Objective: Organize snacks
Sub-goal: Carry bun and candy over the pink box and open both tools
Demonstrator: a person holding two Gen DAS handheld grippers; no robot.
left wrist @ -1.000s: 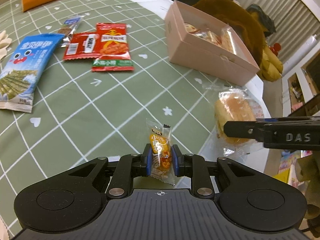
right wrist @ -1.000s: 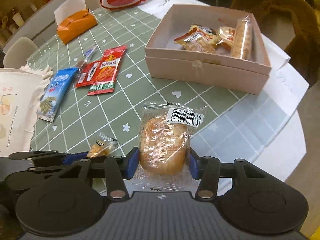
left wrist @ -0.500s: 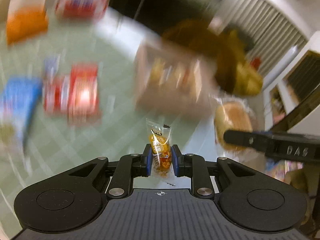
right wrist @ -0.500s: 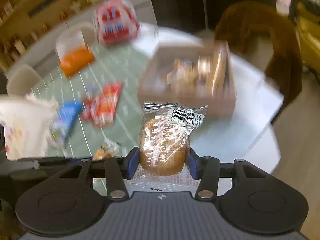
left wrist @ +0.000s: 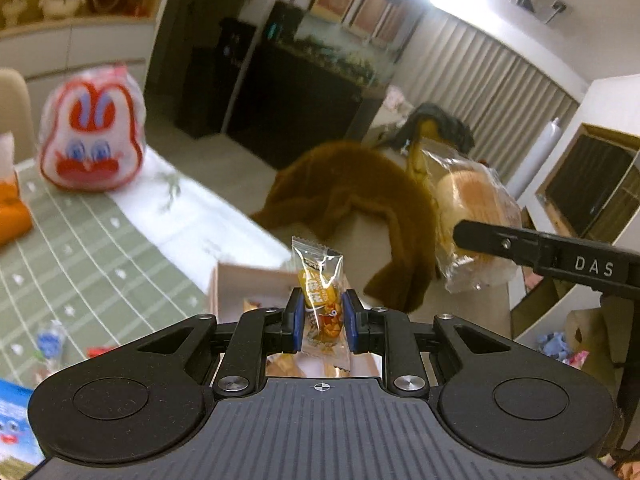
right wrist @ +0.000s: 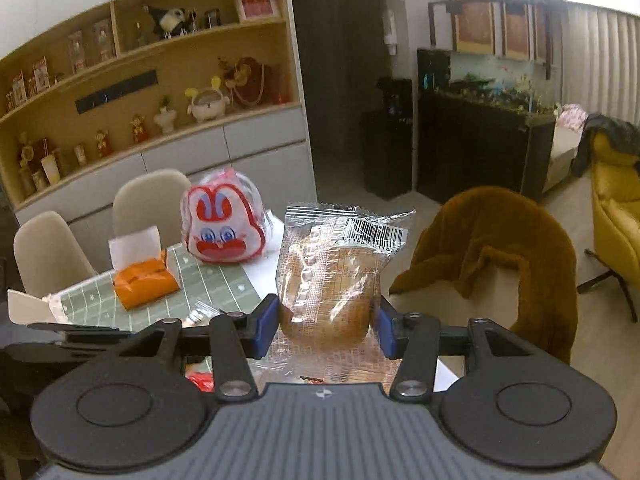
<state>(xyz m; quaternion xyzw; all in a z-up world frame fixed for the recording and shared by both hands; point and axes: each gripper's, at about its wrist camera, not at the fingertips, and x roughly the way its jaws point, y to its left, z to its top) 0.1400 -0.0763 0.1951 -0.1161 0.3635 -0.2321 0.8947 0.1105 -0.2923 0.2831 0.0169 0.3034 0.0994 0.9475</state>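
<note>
My left gripper (left wrist: 319, 316) is shut on a small orange snack packet (left wrist: 320, 296) and holds it in the air above the near wall of the pink box (left wrist: 248, 284). My right gripper (right wrist: 328, 322) is shut on a bread bun in clear wrap (right wrist: 332, 280), lifted high above the table. The bun also shows in the left wrist view (left wrist: 476, 216), to the right of the left gripper, held by the right gripper's finger (left wrist: 520, 246). The box is mostly hidden below both grippers.
The green checked tablecloth (left wrist: 80, 248) carries a rabbit-face bag (left wrist: 92, 144), an orange tissue pack (right wrist: 144, 284), and a blue snack bag (left wrist: 16, 428) at the lower left. A chair draped with a brown fur coat (right wrist: 500, 248) stands beyond the table edge.
Both grippers have lifted their snacks off the table and tilted up, moving toward the pink box; the views now look across the room instead of down at the table.
</note>
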